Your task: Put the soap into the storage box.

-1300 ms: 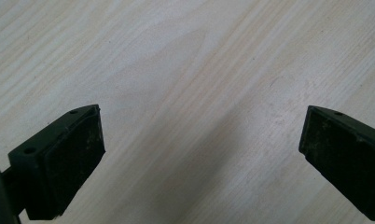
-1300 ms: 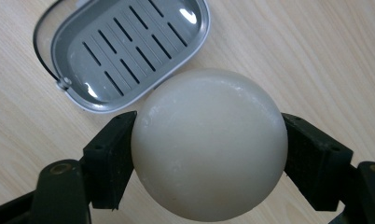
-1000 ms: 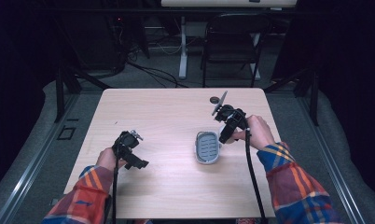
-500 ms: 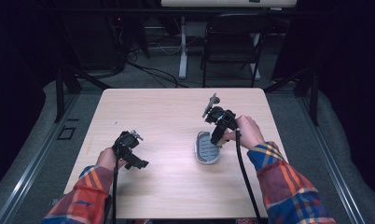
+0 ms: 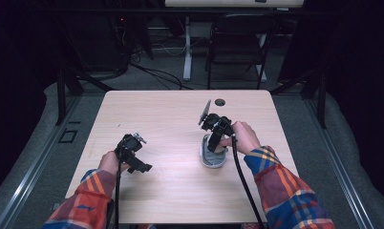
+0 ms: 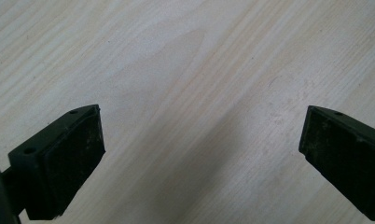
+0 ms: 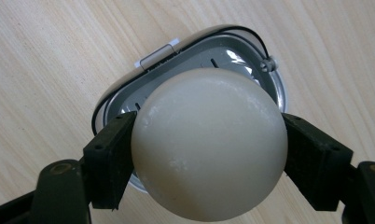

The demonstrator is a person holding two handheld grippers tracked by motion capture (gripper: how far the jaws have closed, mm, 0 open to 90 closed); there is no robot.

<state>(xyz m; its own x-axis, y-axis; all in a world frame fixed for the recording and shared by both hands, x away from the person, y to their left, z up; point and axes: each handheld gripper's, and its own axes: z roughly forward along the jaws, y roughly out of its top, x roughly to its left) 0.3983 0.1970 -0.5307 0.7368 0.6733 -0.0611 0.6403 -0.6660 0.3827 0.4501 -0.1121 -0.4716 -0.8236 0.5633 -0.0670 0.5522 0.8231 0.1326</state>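
In the right gripper view, my right gripper is shut on a pale, smooth egg, one black jaw on each side of it. Right below the egg lies a grey oval tray with slits in its floor and a thin wire along its rim. From the high view the right gripper hangs over the far end of that tray, right of the table's middle. My left gripper rests low at the front left. Its jaws stand wide open over bare wood.
The light wooden table has a small dark hole near its far edge. A black chair and a desk leg stand beyond it. Cables trail from both grippers toward the person's plaid sleeves.
The right gripper has moved left and down with the egg, from beside the tray to over it. The left gripper has stayed put.
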